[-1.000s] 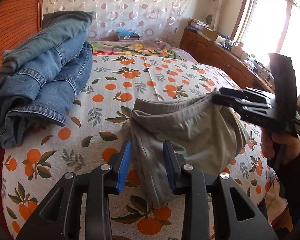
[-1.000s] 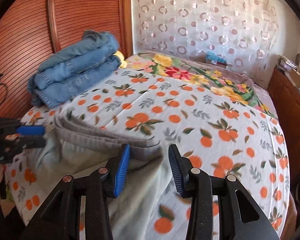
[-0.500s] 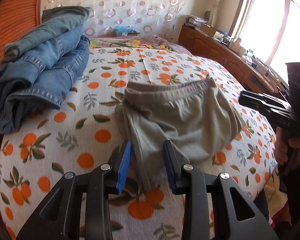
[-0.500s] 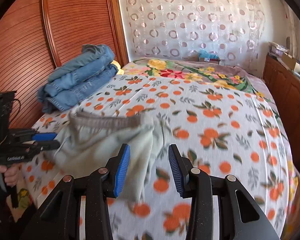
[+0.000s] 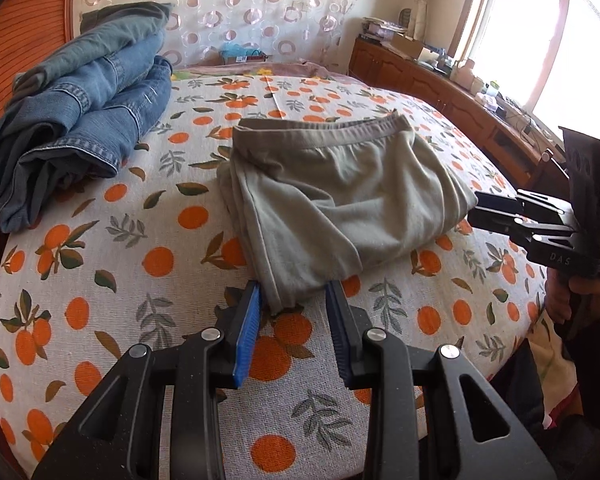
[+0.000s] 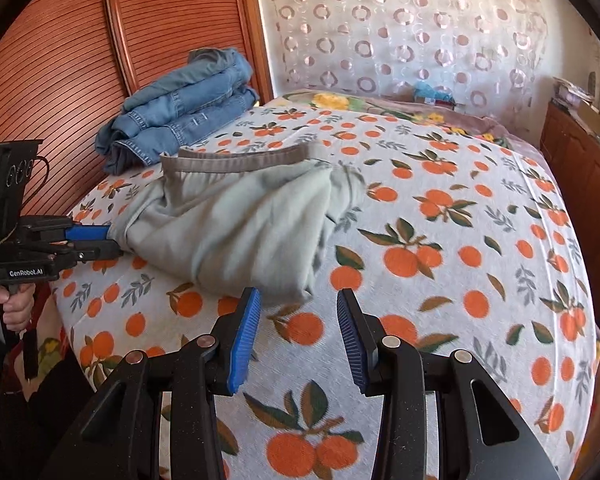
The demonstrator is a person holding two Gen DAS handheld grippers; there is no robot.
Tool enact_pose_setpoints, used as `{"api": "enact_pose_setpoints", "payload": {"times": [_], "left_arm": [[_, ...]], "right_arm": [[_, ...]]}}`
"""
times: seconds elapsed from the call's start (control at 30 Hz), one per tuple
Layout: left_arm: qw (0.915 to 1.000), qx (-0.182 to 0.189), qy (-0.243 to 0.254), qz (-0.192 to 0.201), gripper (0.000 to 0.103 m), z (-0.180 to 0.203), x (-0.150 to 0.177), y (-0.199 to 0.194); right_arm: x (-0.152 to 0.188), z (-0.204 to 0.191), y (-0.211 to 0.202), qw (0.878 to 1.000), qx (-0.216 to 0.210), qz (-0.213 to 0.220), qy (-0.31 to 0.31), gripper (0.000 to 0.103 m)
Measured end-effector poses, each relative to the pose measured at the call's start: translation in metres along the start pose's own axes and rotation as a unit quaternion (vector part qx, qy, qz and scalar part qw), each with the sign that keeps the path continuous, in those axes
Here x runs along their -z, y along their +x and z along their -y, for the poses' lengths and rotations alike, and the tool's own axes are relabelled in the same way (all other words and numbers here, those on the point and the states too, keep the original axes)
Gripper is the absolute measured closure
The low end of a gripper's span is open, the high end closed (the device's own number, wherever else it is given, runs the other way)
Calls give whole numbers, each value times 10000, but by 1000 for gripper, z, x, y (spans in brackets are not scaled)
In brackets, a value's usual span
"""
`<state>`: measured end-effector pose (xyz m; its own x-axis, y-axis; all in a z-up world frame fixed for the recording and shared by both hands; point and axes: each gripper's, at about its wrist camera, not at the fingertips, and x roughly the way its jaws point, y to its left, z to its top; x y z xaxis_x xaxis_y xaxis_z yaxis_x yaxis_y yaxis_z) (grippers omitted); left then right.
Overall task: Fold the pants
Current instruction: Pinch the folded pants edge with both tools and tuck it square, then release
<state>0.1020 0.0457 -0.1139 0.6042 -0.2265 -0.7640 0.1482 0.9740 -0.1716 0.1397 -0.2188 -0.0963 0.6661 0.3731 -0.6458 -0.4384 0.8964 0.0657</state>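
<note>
Beside the stacked jeans (image 5: 76, 96), the grey pants (image 5: 332, 200) lie folded into a compact bundle on the bed (image 5: 100, 272), nearly finished, with the left gripper (image 5: 294, 304) and right gripper (image 6: 298, 312) both part-open, gripping nothing.

Grey-green pants (image 5: 340, 196), orange-print bedspread (image 5: 100, 280)

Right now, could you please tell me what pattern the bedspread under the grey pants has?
Oranges with green leaves on a pale ground, on the bedspread; clearest in the right wrist view.
</note>
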Motion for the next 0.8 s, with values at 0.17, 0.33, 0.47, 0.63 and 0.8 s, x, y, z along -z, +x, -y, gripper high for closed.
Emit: {"api": "enact_pose_setpoints", "payload": {"times": [0.17, 0.33, 0.47, 0.63, 0.8], "left_arm": [[9999, -47, 96, 10, 69, 2, 1, 3], [9997, -74, 203, 82, 74, 4, 0, 4], [9992, -120, 332, 183, 88, 4, 1, 5], [9979, -136, 432, 469, 91, 2, 0, -11], [9968, -30, 497, 618, 91, 0, 1, -28]], "right_arm": [[-5, 4, 9, 9998, -134, -76, 98, 71], [-5, 8, 13, 9992, -301, -112, 232, 91], [-2, 7, 10, 9989, -343, 8, 308, 95], [1, 9, 1, 9987, -256, 213, 384, 96], [5, 8, -14, 9983, -183, 387, 392, 97]]}}
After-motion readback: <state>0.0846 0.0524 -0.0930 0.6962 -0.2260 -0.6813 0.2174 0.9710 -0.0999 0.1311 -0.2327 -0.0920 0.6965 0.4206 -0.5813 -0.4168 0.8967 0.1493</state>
